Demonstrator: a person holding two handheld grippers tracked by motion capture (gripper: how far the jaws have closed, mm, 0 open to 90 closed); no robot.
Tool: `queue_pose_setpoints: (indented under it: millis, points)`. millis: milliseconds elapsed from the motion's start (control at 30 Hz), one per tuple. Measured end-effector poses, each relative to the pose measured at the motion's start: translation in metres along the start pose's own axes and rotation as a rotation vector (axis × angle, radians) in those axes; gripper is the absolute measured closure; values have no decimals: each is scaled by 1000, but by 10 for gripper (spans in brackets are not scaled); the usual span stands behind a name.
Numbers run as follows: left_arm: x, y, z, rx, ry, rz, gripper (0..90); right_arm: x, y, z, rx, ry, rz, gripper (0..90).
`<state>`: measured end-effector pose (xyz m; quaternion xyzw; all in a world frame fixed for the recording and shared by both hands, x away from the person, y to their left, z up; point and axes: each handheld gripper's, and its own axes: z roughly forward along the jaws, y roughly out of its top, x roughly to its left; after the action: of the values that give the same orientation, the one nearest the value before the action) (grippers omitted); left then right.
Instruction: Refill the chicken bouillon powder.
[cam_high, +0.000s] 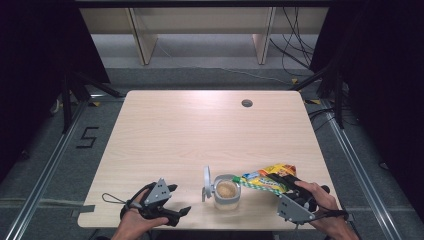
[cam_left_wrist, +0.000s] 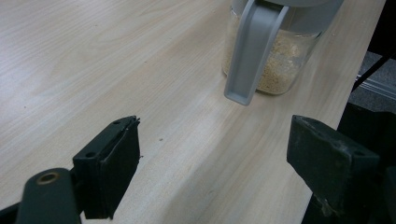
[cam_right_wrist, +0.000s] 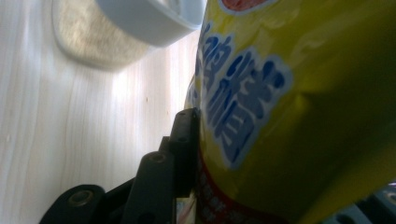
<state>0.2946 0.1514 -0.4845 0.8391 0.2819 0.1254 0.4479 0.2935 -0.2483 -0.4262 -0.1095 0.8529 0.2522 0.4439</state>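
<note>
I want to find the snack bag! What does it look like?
Look at the near right part of the wooden table, beside the open jar of tan grains. The bag is pinched in the right tool, tilted towards the jar: shiny yellow with blue writing.

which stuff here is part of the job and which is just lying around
In the job: yellow packet gripped by the right gripper; open jar of grains, its lid flipped up; left gripper, open, beside the jar.

Lying about: cables and wooden frame on the floor beyond the table.
</note>
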Motion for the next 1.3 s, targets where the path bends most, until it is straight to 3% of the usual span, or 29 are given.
queue_pose_setpoints:
  millis: [100,133,200,233,300,333,433,500,533,567,633,667,800,900,933,1000,1300]
  points:
    - [0,0,0,3,-3,1,168,3,-10,3,-36,-27,150,711]
    - [0,0,-1,9,3,-1,168,1,-13,4,-51,-34,158,723]
    - [0,1,-2,1,11,-17,168,0,-19,6,-77,-22,258,732]
    - [3,1,-3,15,16,5,168,0,-21,7,-79,-18,298,734]
    - [3,0,-2,-6,12,-12,168,-2,-27,11,-105,-22,341,739]
    - [3,0,-3,13,8,2,168,-3,-30,14,-114,-19,353,741]
    - [0,0,-1,-3,2,-24,168,-1,-35,18,-136,-25,456,744]
    - [1,1,-2,1,12,-15,168,-3,-41,22,-151,-42,504,746]
    - [4,1,-3,23,20,19,168,-4,-44,23,-159,-49,527,748]
    - [2,1,-3,16,12,3,168,-5,-47,25,-171,-56,561,750]
    - [4,1,-3,22,17,16,168,-7,-52,28,-196,-63,625,754]
    - [2,1,-2,2,10,-7,168,-8,-53,28,-198,-62,638,754]
    - [1,1,-2,0,8,-4,168,-7,-59,34,-217,-80,721,755]
    - [2,1,-3,2,8,19,168,-5,-65,38,-211,-99,722,757]
    - [2,1,-3,-6,8,9,168,-4,-66,37,-201,-87,744,758]
    - [3,2,-4,6,10,30,168,-3,-70,37,-209,-103,781,757]
    - [2,1,-3,1,14,22,168,1,-79,33,-213,-141,862,730]
